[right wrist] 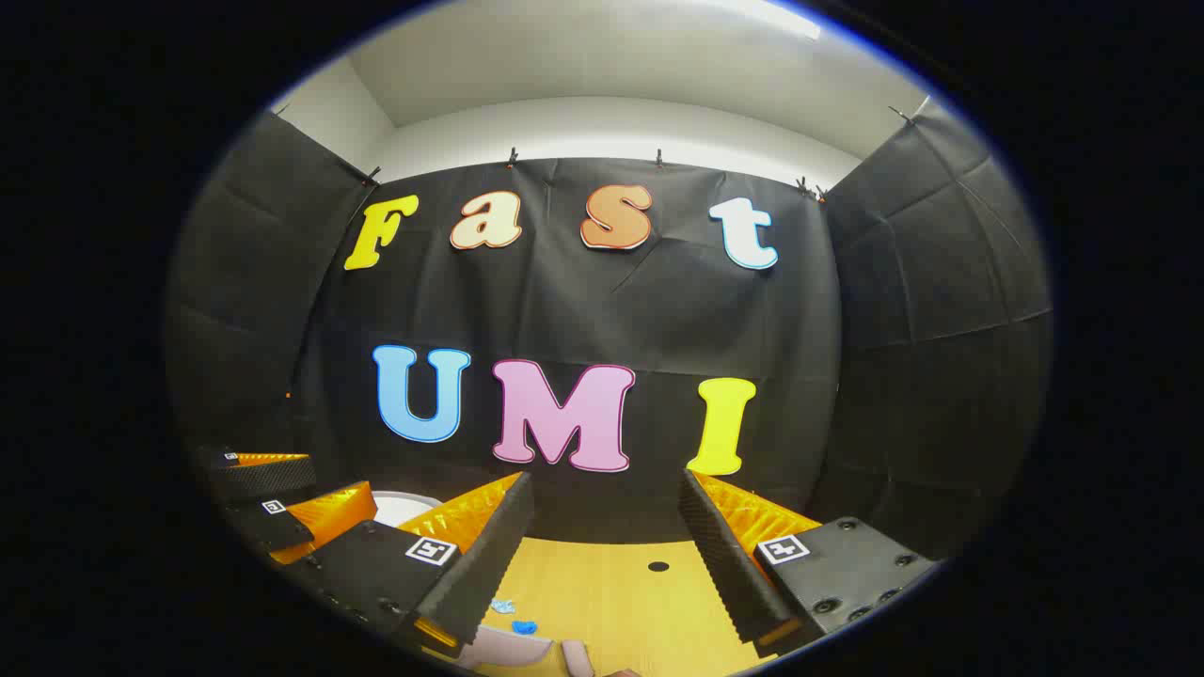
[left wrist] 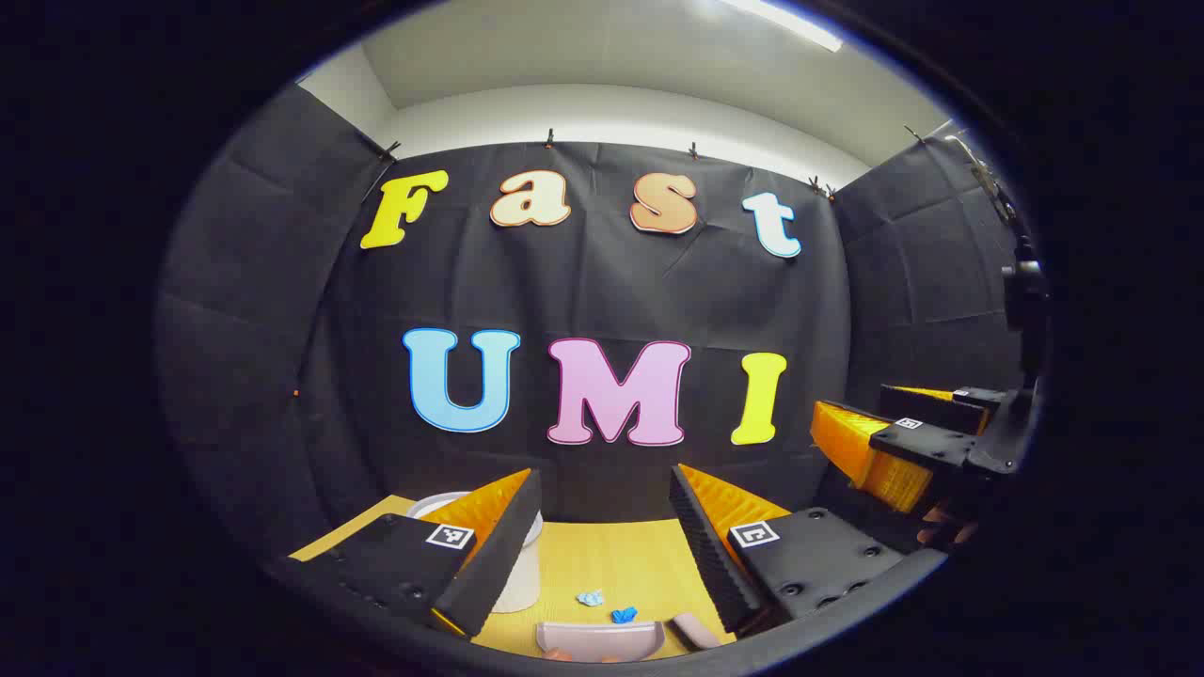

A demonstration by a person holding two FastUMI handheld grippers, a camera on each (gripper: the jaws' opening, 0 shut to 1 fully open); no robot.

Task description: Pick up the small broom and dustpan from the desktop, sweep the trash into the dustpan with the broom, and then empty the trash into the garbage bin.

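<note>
Low in the left gripper view, a pale pinkish dustpan point(left wrist: 597, 641) lies on the wooden desktop point(left wrist: 630, 559). The small broom point(left wrist: 696, 630) rests just right of it. Two blue scraps of trash point(left wrist: 607, 606) lie just beyond the dustpan. My left gripper point(left wrist: 602, 541) hangs open above them, holding nothing. In the right gripper view, the dustpan point(right wrist: 508, 647), the broom point(right wrist: 576, 656) and the blue scraps point(right wrist: 513, 616) sit at the lower left. My right gripper point(right wrist: 607, 555) is open and empty above the desktop point(right wrist: 611, 592).
A white garbage bin point(left wrist: 522, 574) stands at the back left of the desk, partly behind my left finger; its rim also appears as the bin point(right wrist: 400, 508). The right gripper point(left wrist: 856, 414) and a hand point(left wrist: 941, 527) are off to the right. A small dark hole point(right wrist: 658, 566) marks the desktop.
</note>
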